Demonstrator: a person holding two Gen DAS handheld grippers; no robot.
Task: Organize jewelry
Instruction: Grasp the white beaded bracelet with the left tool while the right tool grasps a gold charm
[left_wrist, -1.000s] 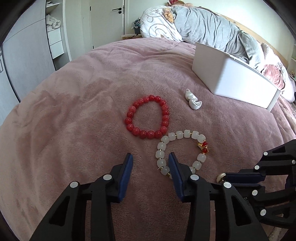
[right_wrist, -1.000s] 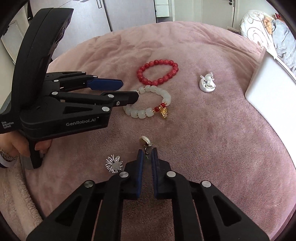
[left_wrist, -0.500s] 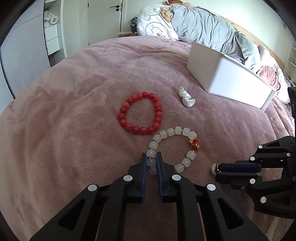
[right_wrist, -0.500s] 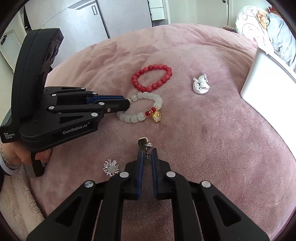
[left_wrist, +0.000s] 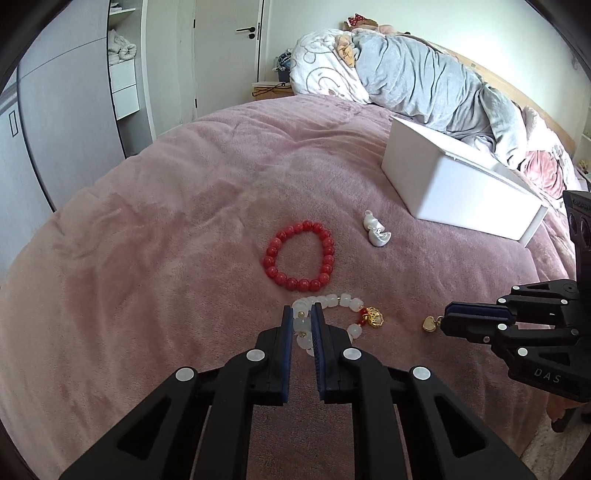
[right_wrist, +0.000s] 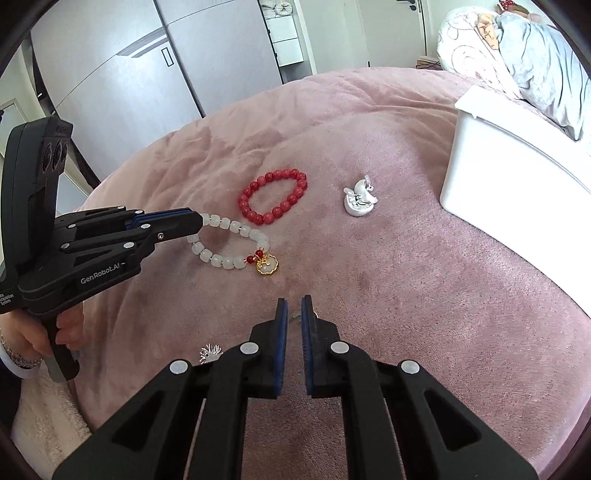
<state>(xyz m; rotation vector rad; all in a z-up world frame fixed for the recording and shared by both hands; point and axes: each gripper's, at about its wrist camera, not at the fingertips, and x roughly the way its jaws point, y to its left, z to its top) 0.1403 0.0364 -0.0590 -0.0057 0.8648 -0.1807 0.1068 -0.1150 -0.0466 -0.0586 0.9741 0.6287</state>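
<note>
The left hand-held gripper (left_wrist: 301, 325) is clamped on the white bead bracelet (left_wrist: 341, 306), its two blue-padded fingers pressed against beads at the near left part of the loop; in the right wrist view the same gripper (right_wrist: 197, 223) comes in from the left and the bracelet (right_wrist: 229, 245) hangs from its tip in a loose curve, the rest of the strand trailing toward the pink blanket (right_wrist: 406, 277) on the bed. A small red bead and a gold charm (right_wrist: 267, 265) sit at the far end of that strand, low against the blanket. The right hand-held gripper (right_wrist: 291, 314) has its fingers nearly together with a narrow gap, nipping a small piece of jewelry; from the left wrist view a little gold heart pendant (left_wrist: 428, 323) dangles at the tip of this gripper (left_wrist: 447, 321). The red bead bracelet (left_wrist: 300, 260) lies flat as a closed ring just beyond the white one, apart from both grippers. A white swan-shaped ornament (left_wrist: 376, 233) rests to its right, between the red bracelet and the white box (left_wrist: 454, 192), which stands on the blanket near the rumpled grey duvet (left_wrist: 424, 81). A silver spiky brooch (right_wrist: 210, 351) lies beside the right gripper's left finger, partly hidden by it.
</note>
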